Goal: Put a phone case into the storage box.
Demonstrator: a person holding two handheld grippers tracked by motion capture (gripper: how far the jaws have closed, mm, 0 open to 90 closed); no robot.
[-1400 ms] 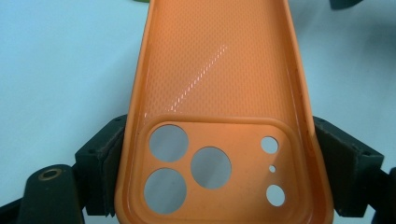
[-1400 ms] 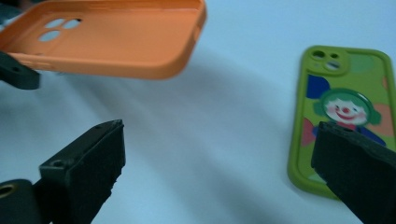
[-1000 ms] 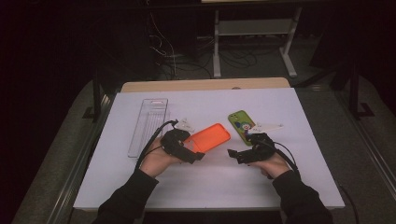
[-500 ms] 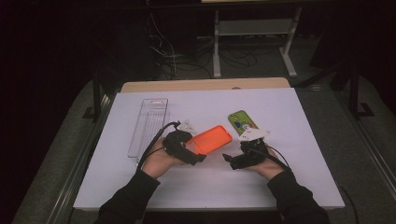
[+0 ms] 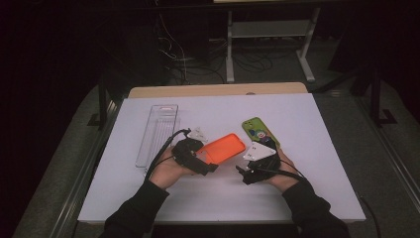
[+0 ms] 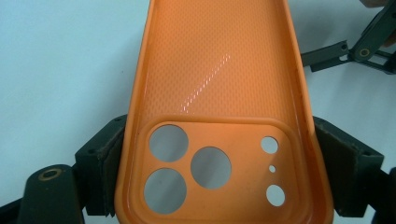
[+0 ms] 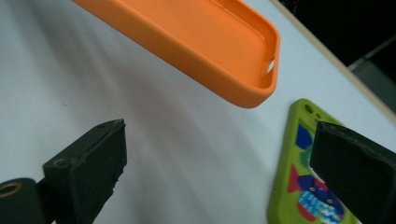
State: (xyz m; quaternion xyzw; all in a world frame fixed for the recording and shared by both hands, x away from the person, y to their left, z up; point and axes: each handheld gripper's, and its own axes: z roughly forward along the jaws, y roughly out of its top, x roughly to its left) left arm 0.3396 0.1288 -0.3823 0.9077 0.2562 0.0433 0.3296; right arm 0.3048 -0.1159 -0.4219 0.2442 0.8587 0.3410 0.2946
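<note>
Right gripper [image 5: 246,174] has shifted, apparently just beside the left-held orange case [image 5: 224,148].

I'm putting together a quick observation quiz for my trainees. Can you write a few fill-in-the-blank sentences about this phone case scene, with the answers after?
1. The left gripper is shut on the ____ phone case.
2. The right gripper has its jaws ____, with nothing between them.
3. The phone case with the cartoon print is ____ in colour.
4. The clear tray lies to the ____ of both cases in the high view.

Missing words: orange; open; green; left
</note>
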